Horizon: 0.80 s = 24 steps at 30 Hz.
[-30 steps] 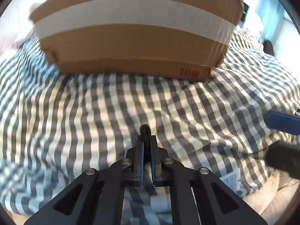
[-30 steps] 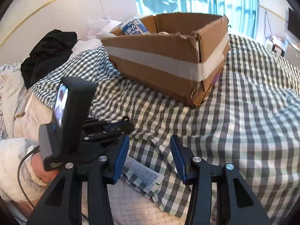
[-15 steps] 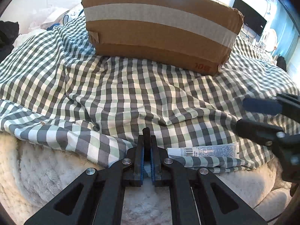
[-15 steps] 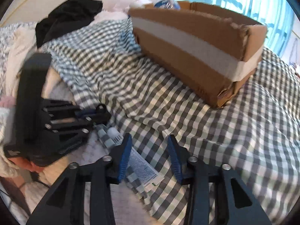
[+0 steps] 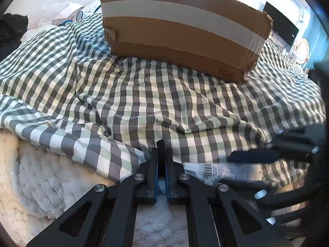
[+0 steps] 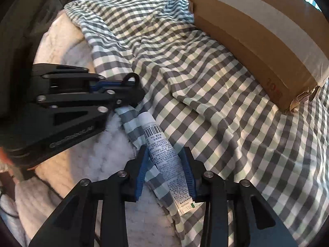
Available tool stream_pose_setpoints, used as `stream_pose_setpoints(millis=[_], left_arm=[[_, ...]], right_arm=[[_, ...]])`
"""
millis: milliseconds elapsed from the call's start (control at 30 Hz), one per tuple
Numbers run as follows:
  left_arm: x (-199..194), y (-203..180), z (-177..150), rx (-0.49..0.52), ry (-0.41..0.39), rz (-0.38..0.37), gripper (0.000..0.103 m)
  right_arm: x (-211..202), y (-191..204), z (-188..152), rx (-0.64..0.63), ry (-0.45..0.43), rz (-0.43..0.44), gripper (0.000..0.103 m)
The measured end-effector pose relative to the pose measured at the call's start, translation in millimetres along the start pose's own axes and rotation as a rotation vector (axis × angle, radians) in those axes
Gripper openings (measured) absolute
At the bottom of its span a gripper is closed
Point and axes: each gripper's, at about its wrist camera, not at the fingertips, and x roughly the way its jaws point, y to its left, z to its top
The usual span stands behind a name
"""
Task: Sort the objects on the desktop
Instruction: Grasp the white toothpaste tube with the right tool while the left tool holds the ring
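— Where is the tube [image 6: 167, 154]?
— On the bed, at the hem of the checked sheet [image 6: 205, 65], its flat end nearest the camera. The right gripper [image 6: 167, 159] points steeply down, jaws astride it; whether the pads press, I cannot tell.
— The left gripper [image 6: 131, 88]?
— Jaws together, empty, tilted down just beside the tube's cap end. The cardboard box [image 5: 181, 26] sits well apart.
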Motion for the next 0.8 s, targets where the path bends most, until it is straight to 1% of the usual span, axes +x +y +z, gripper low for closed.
stream_pose_setpoints(millis=[200,233,300,333,400,433,500,567,600,633,667,733,767,800], left_arm=[[-2.3,0.3,-1.2,-0.008,-0.013,-0.005,0.006],[-2.9,0.3,-1.9,-0.008,-0.018,-0.005,0.006],[-6.8,0.5,-4.1,-0.007,-0.041,-0.005,0.006],[-8.9,0.2,-5.6,-0.006,-0.051,-0.004,0.006],[-12.9,-0.3,-7.9,-0.002,-0.070,-0.001,0.006],[-14.3,-0.2,-8.2,-0.003,-0.077,-0.002,0.006],[-17.5,-0.3,-7.5,0.000,-0.091,-0.008,0.006],[-20.1,1.4,-6.6,-0.007,-0.095,-0.015,0.006],[-20.4,2.4,-6.5,-0.012,-0.094,-0.017,0.006],[-21.0,4.1,-6.4,-0.022,-0.091,-0.014,0.006],[-21.5,5.5,-6.6,-0.031,-0.090,-0.012,0.006],[-23.1,8.6,-7.5,-0.054,-0.088,-0.015,0.006],[-24.3,9.8,-8.6,-0.067,-0.086,-0.016,0.006],[-25.3,10.3,-10.0,-0.076,-0.085,-0.015,0.006]], right_arm=[[3.5,4.8,4.6,0.051,-0.003,-0.072,0.032],[1.0,6.2,5.6,0.056,-0.005,-0.083,0.030],[-8.3,6.6,8.7,0.093,-0.025,-0.088,0.019],[-13.8,6.9,8.9,0.110,-0.042,-0.095,0.016],[-24.1,8.0,8.8,0.137,-0.069,-0.115,0.004],[-28.7,8.2,8.6,0.145,-0.084,-0.122,0.000],[-35.6,7.2,6.7,0.168,-0.092,-0.114,0.000],[-38.2,4.6,4.8,0.197,-0.103,-0.140,0.000],[-36.1,2.6,3.5,0.214,-0.095,-0.134,0.000],[-34.3,0.8,1.7,0.223,-0.085,-0.107,0.000],[-30.4,1.9,0.8,0.215,-0.077,-0.067,0.002],[-32.7,8.0,3.0,0.157,-0.115,-0.105,0.004],[-32.1,11.3,7.6,0.108,-0.126,-0.107,0.004],[-29.7,11.7,10.8,0.091,-0.117,-0.103,0.004]])
